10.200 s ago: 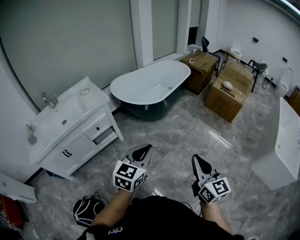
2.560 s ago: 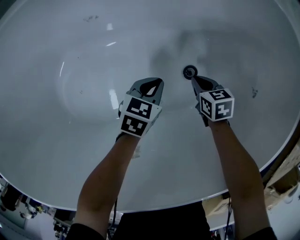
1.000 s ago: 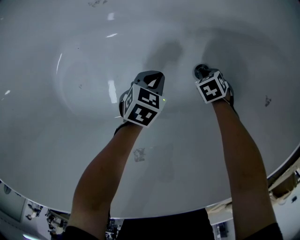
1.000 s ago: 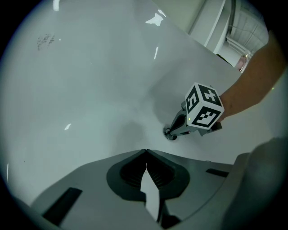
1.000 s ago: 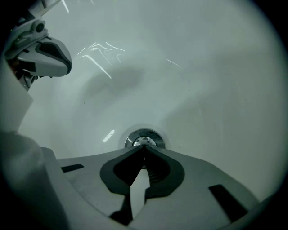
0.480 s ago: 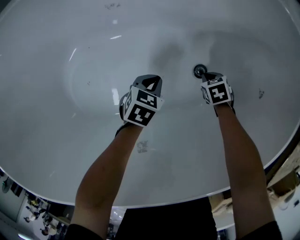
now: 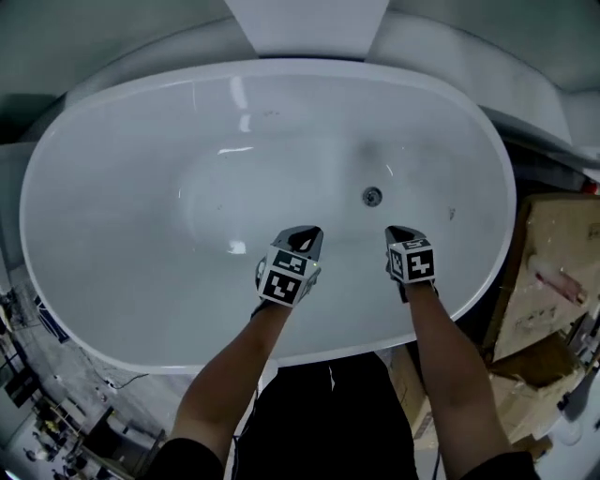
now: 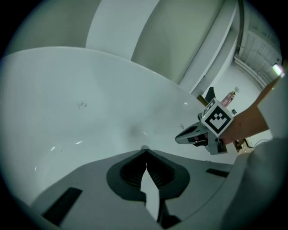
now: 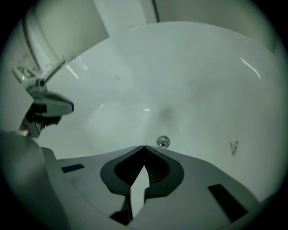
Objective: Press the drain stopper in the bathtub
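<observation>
The white oval bathtub (image 7: 112, 309) fills the head view. Its round metal drain stopper (image 7: 372, 196) sits on the tub floor right of centre; in the right gripper view the drain stopper (image 9: 163, 142) shows just past the jaw tips. My right gripper (image 7: 397, 231) hangs above the tub, shut and holding nothing, a short way nearer me than the stopper and not touching it. My left gripper (image 7: 308, 232) hangs beside it, also shut and holding nothing. In their own views the left gripper (image 8: 145, 148) and right gripper (image 9: 144, 147) both have their jaws closed tip to tip.
A white pillar (image 7: 307, 23) stands behind the tub's far rim. Open cardboard boxes (image 7: 553, 281) sit close to the tub's right side. Cables and clutter (image 7: 56, 412) lie on the floor at the lower left.
My right gripper has drawn back from the drain stopper towards me. Both grippers and my head have risen, so the whole tub now shows instead of only its floor.
</observation>
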The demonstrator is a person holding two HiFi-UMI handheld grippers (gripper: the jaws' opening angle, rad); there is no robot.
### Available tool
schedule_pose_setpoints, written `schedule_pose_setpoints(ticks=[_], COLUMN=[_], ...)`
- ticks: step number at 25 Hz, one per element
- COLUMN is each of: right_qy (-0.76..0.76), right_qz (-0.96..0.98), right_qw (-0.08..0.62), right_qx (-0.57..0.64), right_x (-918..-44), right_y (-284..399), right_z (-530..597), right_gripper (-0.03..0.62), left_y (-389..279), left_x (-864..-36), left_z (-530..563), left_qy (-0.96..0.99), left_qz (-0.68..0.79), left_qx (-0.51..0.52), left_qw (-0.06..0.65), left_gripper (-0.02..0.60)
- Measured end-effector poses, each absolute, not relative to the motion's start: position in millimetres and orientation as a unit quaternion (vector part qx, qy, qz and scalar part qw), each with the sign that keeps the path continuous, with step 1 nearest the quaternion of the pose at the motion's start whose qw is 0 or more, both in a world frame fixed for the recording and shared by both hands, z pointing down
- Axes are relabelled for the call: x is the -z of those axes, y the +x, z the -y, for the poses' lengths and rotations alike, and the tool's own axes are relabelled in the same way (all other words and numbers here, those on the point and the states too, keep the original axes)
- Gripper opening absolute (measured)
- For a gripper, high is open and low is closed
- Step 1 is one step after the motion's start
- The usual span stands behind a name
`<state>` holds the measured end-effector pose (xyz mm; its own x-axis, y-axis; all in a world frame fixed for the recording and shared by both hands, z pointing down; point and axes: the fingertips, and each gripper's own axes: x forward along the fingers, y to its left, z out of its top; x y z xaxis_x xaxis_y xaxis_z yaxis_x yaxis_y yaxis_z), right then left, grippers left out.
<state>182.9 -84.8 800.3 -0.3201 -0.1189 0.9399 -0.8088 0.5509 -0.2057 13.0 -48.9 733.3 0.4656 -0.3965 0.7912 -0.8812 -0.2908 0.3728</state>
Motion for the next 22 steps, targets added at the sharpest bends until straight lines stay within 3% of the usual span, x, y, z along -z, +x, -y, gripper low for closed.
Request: schedule_pose_setpoints(ticks=[3, 8, 14, 22], right_qy=[0.341, 0.325, 0.335, 0.346], right_qz=[0.734, 0.785, 0.819, 0.867], right_qw=[0.451, 0.442, 0.377, 0.255], right_qx=[-0.377, -0.287, -0.274, -0.253], right_x=[-727.4, -593.0, -449.8, -327.1], right_y=[183.8, 179.5, 164.5, 133.2], right_z=[58.3, 27.2, -6.7, -10.1], right_gripper=[0.014, 0.014, 0.014, 0.013], left_y=[6.8, 6.6, 26.4, 11.2], left_x=[-677.8, -575.9, -449.7, -362.8], left_z=[33.2, 20.2, -7.8, -15.4], left_qy=[0.734, 0.716, 0.782, 0.804], left_qz=[0.445, 0.481, 0.434, 0.439], left_qx=[-0.277, -0.216, -0.205, -0.195], left_qw=[0.431, 0.458, 0.398, 0.351], left_gripper=[0.017, 0.017, 0.016, 0.017])
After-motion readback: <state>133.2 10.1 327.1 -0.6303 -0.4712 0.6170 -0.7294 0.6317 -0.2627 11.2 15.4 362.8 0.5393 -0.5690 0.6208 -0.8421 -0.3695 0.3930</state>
